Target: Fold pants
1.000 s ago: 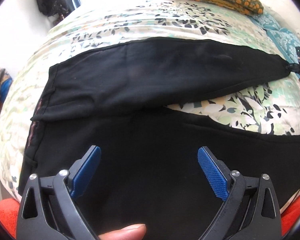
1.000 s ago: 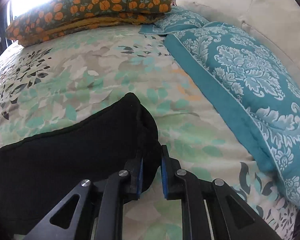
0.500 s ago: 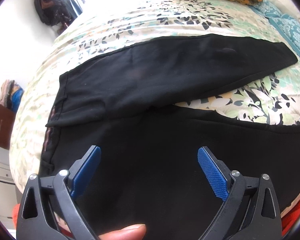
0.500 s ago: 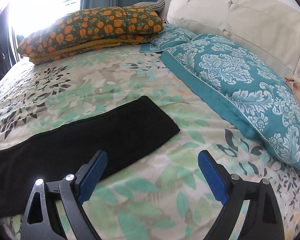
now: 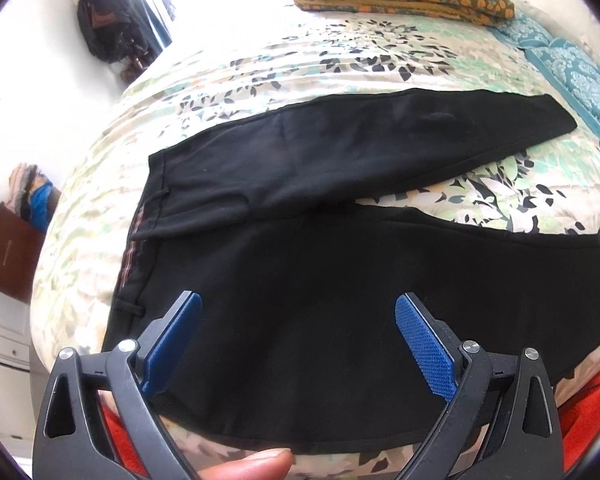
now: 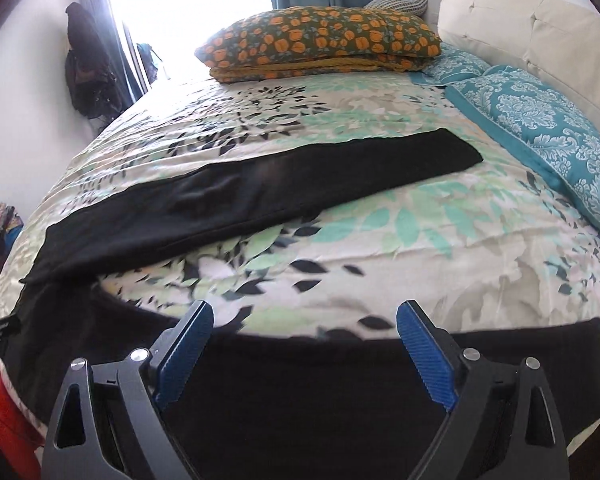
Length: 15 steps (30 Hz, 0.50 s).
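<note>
The black pants [image 5: 320, 264] lie spread flat on the bed [image 5: 260, 72], waistband toward the left in the left wrist view, the two legs splayed apart toward the right with a wedge of leaf-print cover showing between them. The far leg [image 6: 260, 184] runs straight across the cover, its hem ending near the teal pillow [image 6: 540, 120]. The near leg [image 6: 340, 380] lies along the bed's near edge, under the right gripper.

The left gripper [image 5: 298, 344] hangs over the seat of the pants, its blue pads wide apart with nothing between them; a fingertip [image 5: 248, 466] shows at the bottom edge of that view. The right gripper [image 6: 304, 350] hovers above the near leg, jaws spread wide and holding nothing.

An orange floral cushion [image 6: 320, 40] sits at the far side of the bed beside the cream headboard [image 6: 520, 28]. Something red [image 5: 580, 408] shows below the bed's near edge.
</note>
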Motion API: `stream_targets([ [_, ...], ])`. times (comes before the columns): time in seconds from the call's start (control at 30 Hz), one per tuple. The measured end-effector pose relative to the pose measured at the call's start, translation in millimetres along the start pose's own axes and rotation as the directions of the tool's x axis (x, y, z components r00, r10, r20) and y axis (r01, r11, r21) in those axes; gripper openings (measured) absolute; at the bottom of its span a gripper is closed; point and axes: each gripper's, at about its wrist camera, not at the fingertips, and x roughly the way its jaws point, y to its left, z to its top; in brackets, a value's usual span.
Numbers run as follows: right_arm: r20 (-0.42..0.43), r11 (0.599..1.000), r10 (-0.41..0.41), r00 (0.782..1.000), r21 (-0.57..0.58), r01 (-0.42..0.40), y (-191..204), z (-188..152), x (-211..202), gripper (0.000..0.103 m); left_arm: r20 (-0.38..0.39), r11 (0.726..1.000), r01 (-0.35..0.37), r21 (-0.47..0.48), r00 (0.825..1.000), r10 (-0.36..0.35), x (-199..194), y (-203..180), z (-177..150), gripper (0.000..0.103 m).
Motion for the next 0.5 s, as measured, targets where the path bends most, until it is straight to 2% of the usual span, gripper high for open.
stream_targets([
  [0.13,-0.02,0.999,0.034,0.999,0.02,-0.033,43,-50,-22,0.093,-0.004,1.0,0.0,-0.008,1.0,0.0,-7,8,-12,0.098],
  [0.23,-0.032,0.997,0.047,0.998,0.057,-0.045,57,-76,-31,0.093,0.0,1.0,0.001,-0.011,1.0,-0.001,-13,12,-20,0.098],
  [0.33,-0.06,0.999,0.039,0.997,0.031,-0.037,65,-86,-32,0.093,0.007,1.0,0.004,-0.011,1.0,-0.004,-18,16,-25,0.098],
  [0.5,-0.027,1.0,0.004,1.0,0.003,-0.004,67,-85,-42,0.093,0.021,1.0,0.004,-0.018,1.0,-0.004,-28,22,-30,0.098],
])
